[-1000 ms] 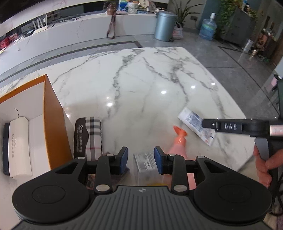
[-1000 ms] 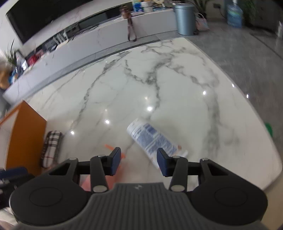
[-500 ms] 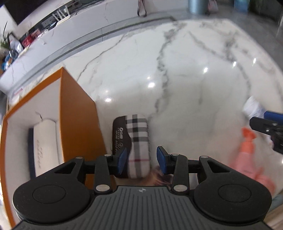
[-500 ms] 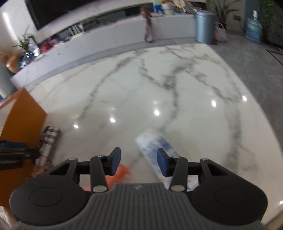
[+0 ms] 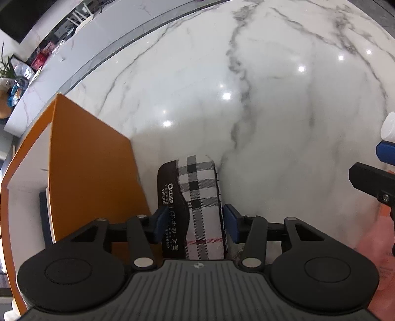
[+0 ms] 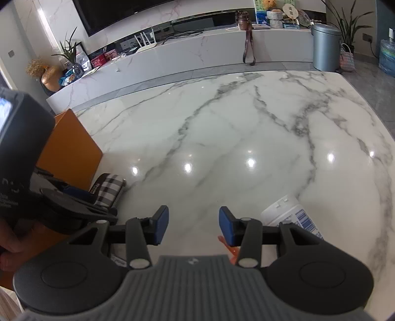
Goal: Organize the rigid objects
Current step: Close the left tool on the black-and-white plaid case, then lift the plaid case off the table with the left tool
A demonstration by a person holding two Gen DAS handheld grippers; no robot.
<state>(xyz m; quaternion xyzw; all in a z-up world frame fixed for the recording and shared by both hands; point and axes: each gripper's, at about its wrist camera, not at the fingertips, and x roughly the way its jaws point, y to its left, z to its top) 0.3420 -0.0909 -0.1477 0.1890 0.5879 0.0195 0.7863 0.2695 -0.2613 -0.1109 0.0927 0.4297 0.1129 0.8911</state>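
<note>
White marble with grey veins makes up the big table [image 6: 222, 148], and it is so shiny that ceiling lights show on it as bright dots. Behind it runs a long, low white counter [image 6: 197, 54] with a dark screen [image 6: 138, 12] on the wall above. A round grey bin [image 6: 324, 47] stands on the grey floor at the far right, next to a green plant [image 6: 345, 22].

At the table's left side sits an orange box [image 5: 81, 158] with flat, smooth walls and a white inside. Right beside it lies a glasses case [image 5: 197, 197], long with rounded ends, part dark brown with white print and part checked cloth.

The left gripper [image 5: 195, 222] points down over the case. Its jaws have just been opening, and the case sits between the blue pads; I cannot tell if they touch it.

The right gripper [image 6: 193, 226] is partly open and holds nothing. Near it lie a white tube [image 6: 291, 212] with blue print and a pink bottle [image 5: 375, 247] with an orange tip.
</note>
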